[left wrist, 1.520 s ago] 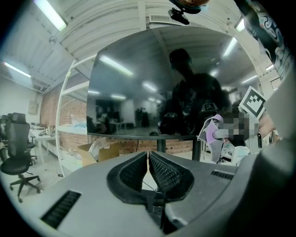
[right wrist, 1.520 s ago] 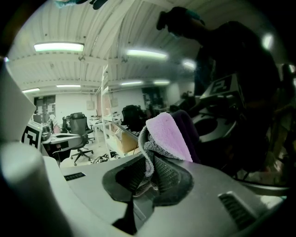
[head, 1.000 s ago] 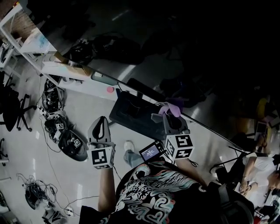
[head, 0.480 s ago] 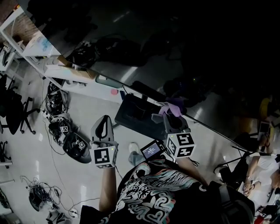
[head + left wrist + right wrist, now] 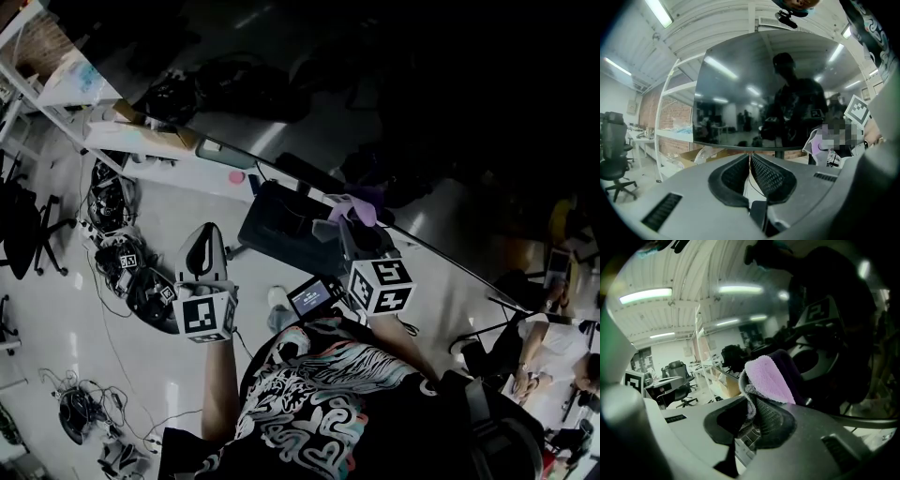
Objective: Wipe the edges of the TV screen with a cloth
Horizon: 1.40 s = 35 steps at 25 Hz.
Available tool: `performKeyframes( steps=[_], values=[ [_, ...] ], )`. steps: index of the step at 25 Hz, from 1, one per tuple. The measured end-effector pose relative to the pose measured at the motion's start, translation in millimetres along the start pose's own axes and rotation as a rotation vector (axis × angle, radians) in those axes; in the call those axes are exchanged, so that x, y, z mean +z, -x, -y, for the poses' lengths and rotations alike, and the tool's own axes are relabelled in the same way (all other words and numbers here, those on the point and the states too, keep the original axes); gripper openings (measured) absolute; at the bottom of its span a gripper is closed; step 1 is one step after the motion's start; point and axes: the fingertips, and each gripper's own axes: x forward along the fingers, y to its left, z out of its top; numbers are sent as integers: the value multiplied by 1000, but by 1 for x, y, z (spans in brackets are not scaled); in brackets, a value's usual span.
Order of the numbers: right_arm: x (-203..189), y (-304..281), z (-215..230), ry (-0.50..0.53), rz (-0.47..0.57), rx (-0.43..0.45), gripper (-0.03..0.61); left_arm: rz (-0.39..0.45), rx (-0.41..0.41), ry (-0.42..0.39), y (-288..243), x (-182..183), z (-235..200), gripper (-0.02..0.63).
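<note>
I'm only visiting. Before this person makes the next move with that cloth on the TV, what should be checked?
1. Cloth clamped in the right gripper: ok.
2. Cloth sticks out past the jaws, ready to wipe: ok.
3. Cloth touching the edge of the TV screen: cannot tell.
4. Left gripper shut and empty: ok.
5. Left gripper held back from the screen: ok.

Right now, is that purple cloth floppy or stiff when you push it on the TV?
Probably floppy: the purple cloth folds and bunches above the right gripper. Its fuzzy pile suggests it is soft and light, likely not slippery on the TV screen.
</note>
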Motion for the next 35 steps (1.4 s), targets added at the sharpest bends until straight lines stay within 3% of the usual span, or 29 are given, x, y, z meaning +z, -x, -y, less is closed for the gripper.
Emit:
performKeyframes(
  steps=[27,35],
  values=[
    [16,-47,-34,-68,-3,36,69,-10,-10,4,-41,4,-43,26],
    [21,-47,-38,-87,2,29,69,-15,-40,-29,-61,16,-49,26]
  ],
)
